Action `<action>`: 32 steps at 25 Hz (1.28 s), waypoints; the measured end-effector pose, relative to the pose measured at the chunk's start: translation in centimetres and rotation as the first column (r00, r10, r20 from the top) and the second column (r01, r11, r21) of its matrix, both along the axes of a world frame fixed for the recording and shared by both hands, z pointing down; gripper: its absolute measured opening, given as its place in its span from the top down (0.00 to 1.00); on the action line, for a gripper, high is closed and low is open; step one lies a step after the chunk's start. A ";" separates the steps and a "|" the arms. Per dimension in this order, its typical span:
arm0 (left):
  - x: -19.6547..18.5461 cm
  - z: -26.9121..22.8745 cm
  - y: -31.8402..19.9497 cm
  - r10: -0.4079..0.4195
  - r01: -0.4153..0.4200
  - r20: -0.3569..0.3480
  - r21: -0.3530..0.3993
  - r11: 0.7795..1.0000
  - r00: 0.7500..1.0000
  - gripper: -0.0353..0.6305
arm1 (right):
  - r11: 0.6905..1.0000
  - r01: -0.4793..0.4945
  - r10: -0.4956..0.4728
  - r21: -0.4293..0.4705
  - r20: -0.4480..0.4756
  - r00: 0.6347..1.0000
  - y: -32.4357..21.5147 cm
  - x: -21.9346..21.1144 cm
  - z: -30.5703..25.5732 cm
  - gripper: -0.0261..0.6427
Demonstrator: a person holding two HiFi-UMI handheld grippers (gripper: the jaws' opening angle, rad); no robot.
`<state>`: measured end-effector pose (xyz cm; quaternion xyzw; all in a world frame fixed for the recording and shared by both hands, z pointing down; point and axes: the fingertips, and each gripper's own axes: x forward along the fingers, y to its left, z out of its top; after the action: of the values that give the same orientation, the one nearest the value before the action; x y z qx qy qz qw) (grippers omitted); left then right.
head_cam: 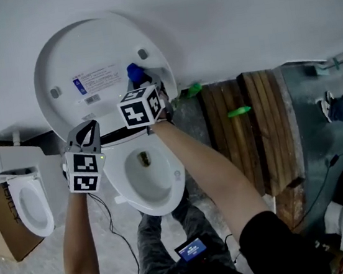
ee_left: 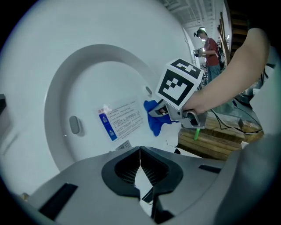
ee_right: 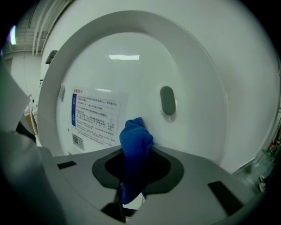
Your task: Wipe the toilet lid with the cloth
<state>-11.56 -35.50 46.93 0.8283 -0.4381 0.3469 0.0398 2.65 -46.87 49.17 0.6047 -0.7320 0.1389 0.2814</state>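
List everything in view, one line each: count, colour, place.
toilet lid: one, white, raised behind the bowl
label: one, white with blue print, on the lid's inner face
bumpers: two, grey, on the lid's inner face
toilet bowl: one, white, open, below the lid
cloth: one, blue, clamped in the right gripper, before the lid
second toilet: one, white, head view's left edge
cardboard box: one, brown, beside the second toilet
wooden planks: several, brown, right of the toilet
green things: two, green, by the planks
bystander: one, red top, far background
left gripper: one, grey, shut, empty, at the lid's lower left
right gripper: one, grey, shut on the cloth
forearms: two, bare, reaching to the grippers
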 end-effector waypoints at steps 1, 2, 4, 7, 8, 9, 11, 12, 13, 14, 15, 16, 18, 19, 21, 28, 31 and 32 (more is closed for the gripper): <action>-0.6 -0.8 -0.1 -0.006 0.006 0.002 0.008 1.000 1.000 0.93 | 1.000 0.012 -0.012 0.008 -0.001 1.000 -0.1 -0.7 -0.8 0.83; -1.2 -1.7 -0.2 -0.012 0.012 0.005 0.017 1.000 1.000 0.93 | 1.000 0.025 -0.025 0.016 -0.002 1.000 -0.3 -1.5 -1.6 0.83; -2.5 -3.3 -0.3 -0.025 0.025 0.011 0.032 0.999 1.000 0.93 | 0.998 0.057 -0.056 0.034 -0.001 0.998 -0.6 -3.3 -3.5 0.83; -4.0 -5.6 0.0 -0.047 0.046 0.016 0.049 0.998 0.999 0.93 | 0.991 0.113 -0.113 0.066 0.001 0.994 -0.8 -5.7 -6.4 0.83; -4.4 -6.3 0.1 -0.053 0.052 0.014 0.053 0.997 0.999 0.93 | 0.988 0.131 -0.132 0.081 0.005 0.991 -0.8 -6.3 -7.5 0.83; -4.6 -7.0 0.2 -0.057 0.056 0.010 0.058 0.997 0.998 0.93 | 0.984 0.147 -0.148 0.098 0.008 0.989 -0.9 -6.8 -8.6 0.83; -5.2 -8.6 0.3 -0.061 0.060 0.008 0.072 0.996 0.998 0.93 | 0.976 0.172 -0.174 0.134 0.003 0.985 -1.0 -7.8 -11.1 0.83; -5.5 -9.4 0.4 -0.063 0.062 0.009 0.079 0.995 0.998 0.93 | 0.972 0.182 -0.184 0.150 0.000 0.983 -1.0 -8.1 -12.4 0.83; -5.8 -10.2 0.6 -0.064 0.063 0.010 0.084 0.994 0.998 0.93 | 0.968 0.191 -0.193 0.164 -0.004 0.981 -0.8 -8.4 -13.7 0.83; -6.0 -11.0 0.8 -0.067 0.066 0.012 0.088 0.994 0.998 0.93 | 0.965 0.198 -0.199 0.175 -0.007 0.980 -0.5 -8.5 -15.0 0.83; -6.2 -11.7 1.0 -0.070 0.068 0.014 0.090 0.994 0.997 0.93 | 0.962 0.204 -0.205 0.184 -0.009 0.979 -0.1 -8.6 -16.2 0.83; -6.3 -12.4 1.2 -0.073 0.071 0.016 0.091 0.993 0.997 0.93 | 0.959 0.209 -0.211 0.193 -0.009 0.977 0.3 -8.5 -17.5 0.83; -6.2 -14.0 1.7 -0.078 0.077 0.013 0.095 0.993 0.997 0.93 | 0.953 0.220 -0.223 0.210 -0.007 0.975 1.3 -8.1 -20.0 0.83; -6.1 -14.9 1.9 -0.082 0.081 0.008 0.098 0.992 0.997 0.93 | 0.950 0.226 -0.230 0.218 -0.008 0.973 1.8 -7.8 -21.1 0.83; -5.8 -16.8 2.2 -0.095 0.094 0.003 0.116 0.989 0.995 0.93 | 0.946 0.238 -0.243 0.219 -0.007 0.970 2.9 -7.0 -22.9 0.83; -3.5 -19.7 4.8 -0.124 0.124 0.006 0.067 0.990 0.992 0.93 | 0.938 0.289 -0.312 0.192 0.105 0.944 8.6 -3.7 -27.0 0.83; -2.7 -21.0 5.5 -0.149 0.151 -0.027 0.063 0.987 0.988 0.93 | 0.926 0.333 -0.355 0.179 0.109 0.928 10.5 -2.7 -27.3 0.83; -2.3 -21.3 5.7 -0.154 0.156 -0.030 0.066 0.986 0.988 0.93 | 0.920 0.348 -0.369 0.179 0.103 0.924 10.9 -2.3 -27.5 0.83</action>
<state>-13.87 -29.85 25.59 0.7969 -0.5122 0.3173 0.0438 0.34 -35.97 21.72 0.4698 -0.8564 0.0672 0.2035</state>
